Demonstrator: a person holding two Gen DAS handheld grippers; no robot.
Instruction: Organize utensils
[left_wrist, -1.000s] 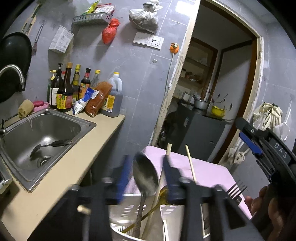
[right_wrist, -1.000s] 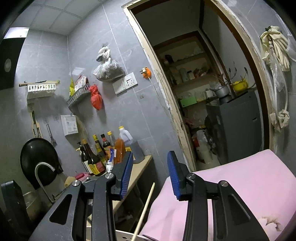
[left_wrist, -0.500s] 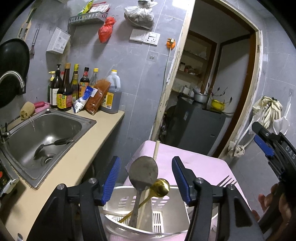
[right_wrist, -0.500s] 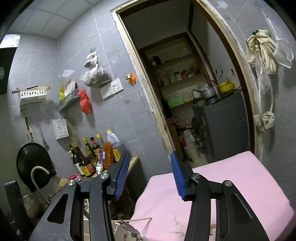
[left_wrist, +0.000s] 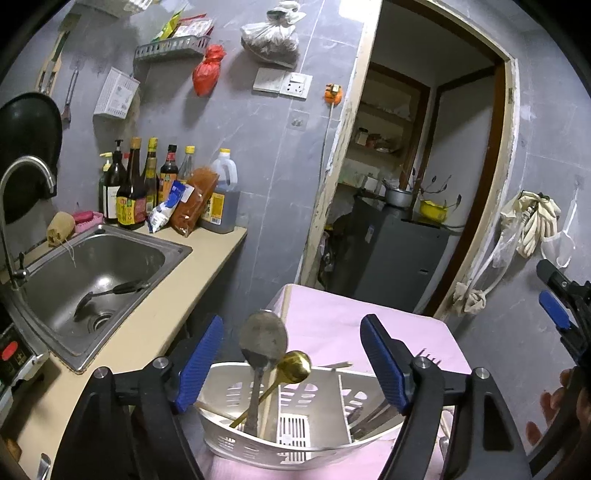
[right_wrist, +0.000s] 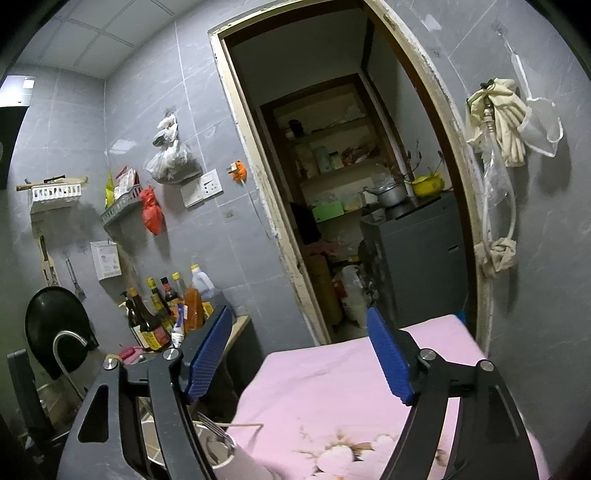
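Both my grippers were wide open and held nothing; the white basket (left_wrist: 295, 435) of upright spoons sat right under my left gripper (left_wrist: 291, 354).

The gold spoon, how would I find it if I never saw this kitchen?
Look at the white slotted basket on the pink cloth. In its left compartment, utensils stand upright. The gold spoon leans against the big grey spoon; it is smaller and the only shiny yellow one.
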